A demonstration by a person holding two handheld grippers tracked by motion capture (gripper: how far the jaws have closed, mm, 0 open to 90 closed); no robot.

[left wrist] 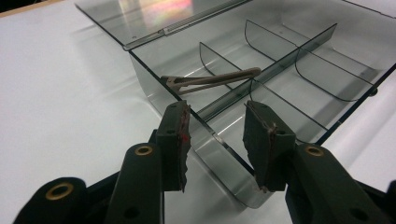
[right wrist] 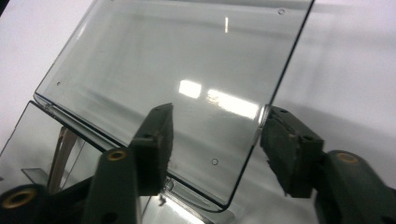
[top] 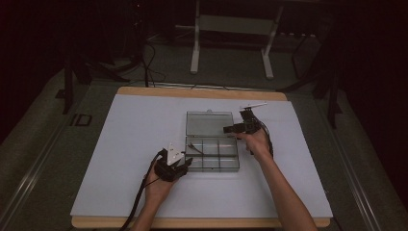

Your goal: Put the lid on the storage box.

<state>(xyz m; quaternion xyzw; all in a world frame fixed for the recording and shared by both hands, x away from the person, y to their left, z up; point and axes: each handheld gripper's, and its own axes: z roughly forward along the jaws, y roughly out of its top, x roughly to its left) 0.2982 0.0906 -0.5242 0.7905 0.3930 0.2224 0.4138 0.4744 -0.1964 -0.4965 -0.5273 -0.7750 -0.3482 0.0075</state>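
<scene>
A clear box (top: 212, 154) lies mid-table, its lid (right wrist: 177, 84) flat open behind it. A clip (left wrist: 212, 80) already rests in the far-left compartment. The left gripper (left wrist: 217, 140) straddles the box's near corner, jaws apart, probably not gripping. The right gripper (right wrist: 215, 140), open and empty, brackets the lid's edge.

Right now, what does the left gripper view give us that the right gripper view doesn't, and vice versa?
Left gripper view alone: the divided tray of the clear organizer box with its curved partitions, and the full length of the brown clip lying in a near-corner compartment. The left hand-held gripper stands open, astride the tray's rounded corner.

Right gripper view alone: the flat face of the opened lid and its right edge, with the right hand-held gripper open around the lid's near corner.

Both: the hinge line, the white table surface, and part of the clip.
</scene>
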